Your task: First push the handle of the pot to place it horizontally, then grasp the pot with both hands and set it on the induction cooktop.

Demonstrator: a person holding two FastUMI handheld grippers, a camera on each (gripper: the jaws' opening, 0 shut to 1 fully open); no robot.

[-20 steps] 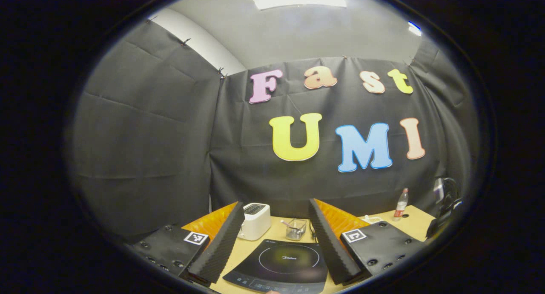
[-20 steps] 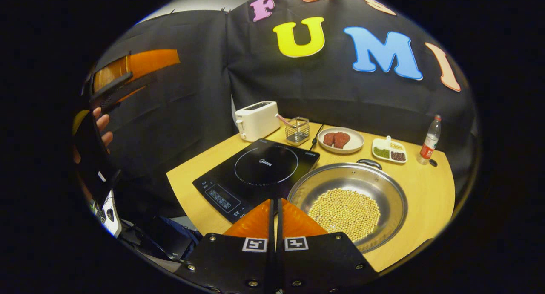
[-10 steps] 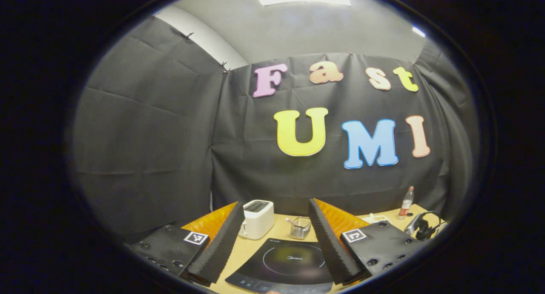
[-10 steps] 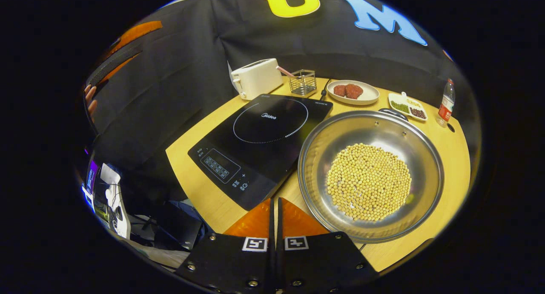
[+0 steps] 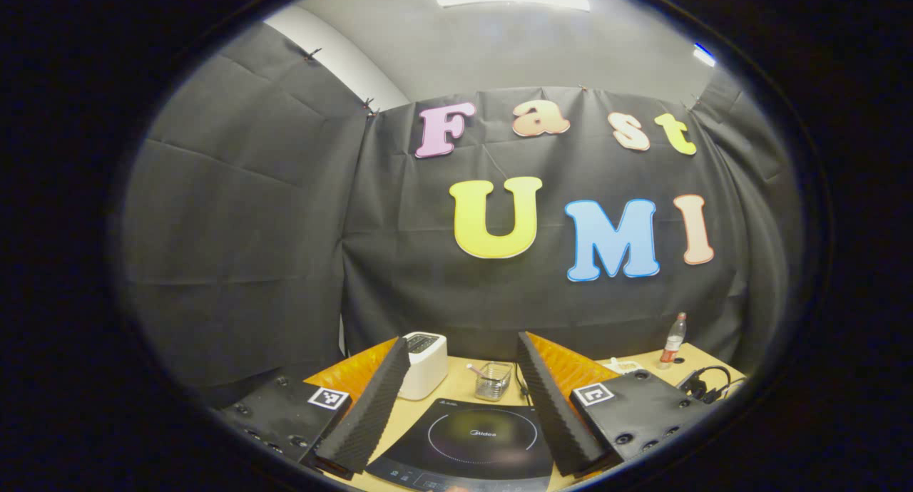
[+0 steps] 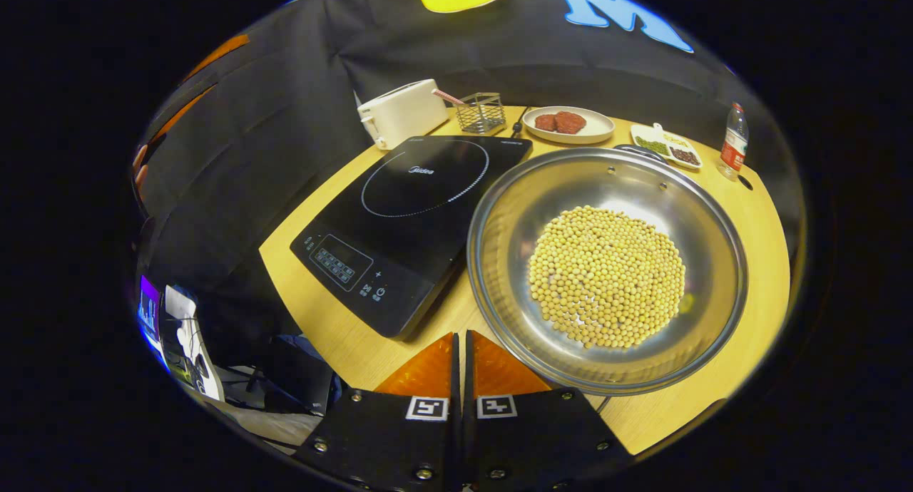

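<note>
A wide steel pot [image 6: 510, 214] holding yellow beans [image 6: 606, 274] stands on the wooden table [image 6: 749, 221], just right of the black induction cooktop [image 6: 421, 207]. One dark pot handle [image 6: 638, 150] shows at the far rim. My right gripper [image 6: 461, 335] is shut with nothing in it. It hovers over the table's near edge, between the cooktop's front corner and the pot's near rim. My left gripper [image 5: 462, 341] is open and empty. It is held level and high, with the cooktop [image 5: 485, 442] low between its fingers.
At the back stand a white toaster [image 6: 403, 110], a wire basket [image 6: 481, 113], a plate of meat [image 6: 567, 125], a small divided dish [image 6: 670, 150] and a bottle [image 6: 731, 139]. A black cable [image 5: 702, 381] lies at the table's right. The table edge drops off at left.
The right gripper has come down and forward, still shut, so the pot and cooktop loom larger and nearer. The left gripper stays open and has barely shifted.
</note>
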